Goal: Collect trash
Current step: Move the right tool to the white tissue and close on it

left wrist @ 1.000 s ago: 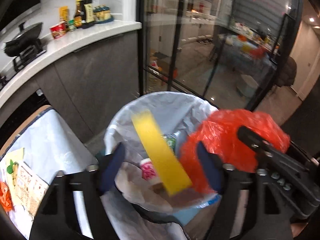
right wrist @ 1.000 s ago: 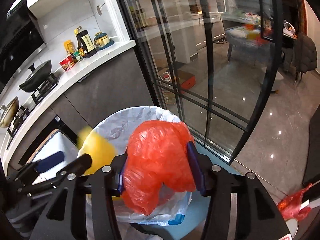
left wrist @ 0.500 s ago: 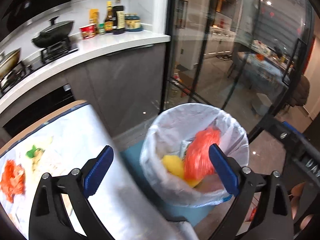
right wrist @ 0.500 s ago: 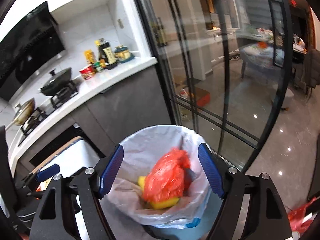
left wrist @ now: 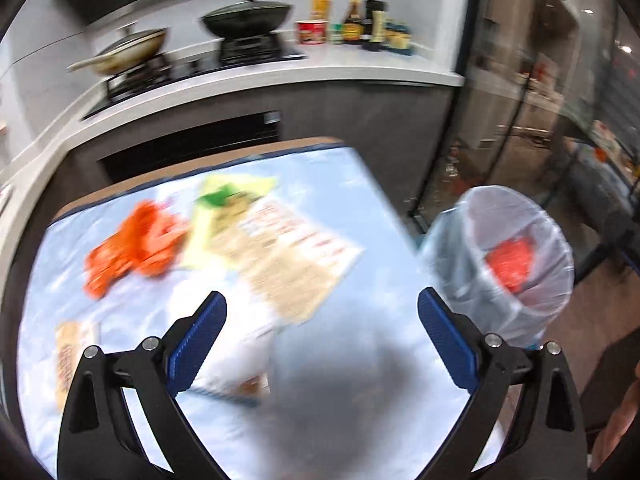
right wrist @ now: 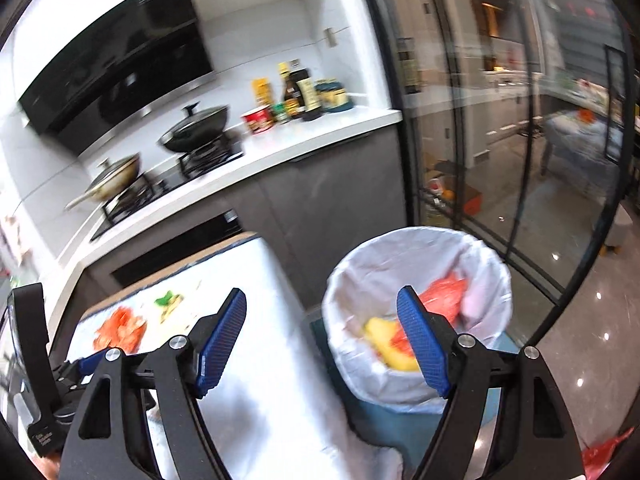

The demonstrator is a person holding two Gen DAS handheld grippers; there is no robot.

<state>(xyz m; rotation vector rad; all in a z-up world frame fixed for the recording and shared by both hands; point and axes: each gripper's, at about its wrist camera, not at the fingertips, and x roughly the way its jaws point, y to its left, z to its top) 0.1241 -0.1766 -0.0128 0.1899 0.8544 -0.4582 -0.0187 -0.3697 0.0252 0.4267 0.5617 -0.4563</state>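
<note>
The trash bin [right wrist: 420, 312], lined with a thin white plastic bag whose edge folds over the rim, stands on the floor just to the right of the table [left wrist: 340, 360], near the glass partition [right wrist: 500, 140]. Inside it lie a crumpled red plastic bag [right wrist: 446, 294] and, to its left and nearer, a yellow piece of trash [right wrist: 386, 340]; from the left wrist view only the red bag [left wrist: 512, 266] shows through the bin's opening [left wrist: 516, 260]. On the table, covered with a pale bluish-white cloth, trash lies spread out: a crumpled orange-red wrapper [left wrist: 132, 248] at the far left, a flat yellow-green packet [left wrist: 228, 208] just right of it, a large printed beige paper sheet [left wrist: 296, 264] overlapping the packet toward the middle, and a small beige printed piece [left wrist: 70, 356] at the near left edge; all are blurred, so the print cannot be read. The left gripper [left wrist: 322, 344] hangs above the near part of the table with its blue-padded jaws spread wide and nothing between them. The right gripper [right wrist: 320, 340] sits over the gap between table and bin, its jaws likewise spread wide and holding nothing. On the far counter [right wrist: 280, 148] stand two lidded pans and a cluster of bottles.
</note>
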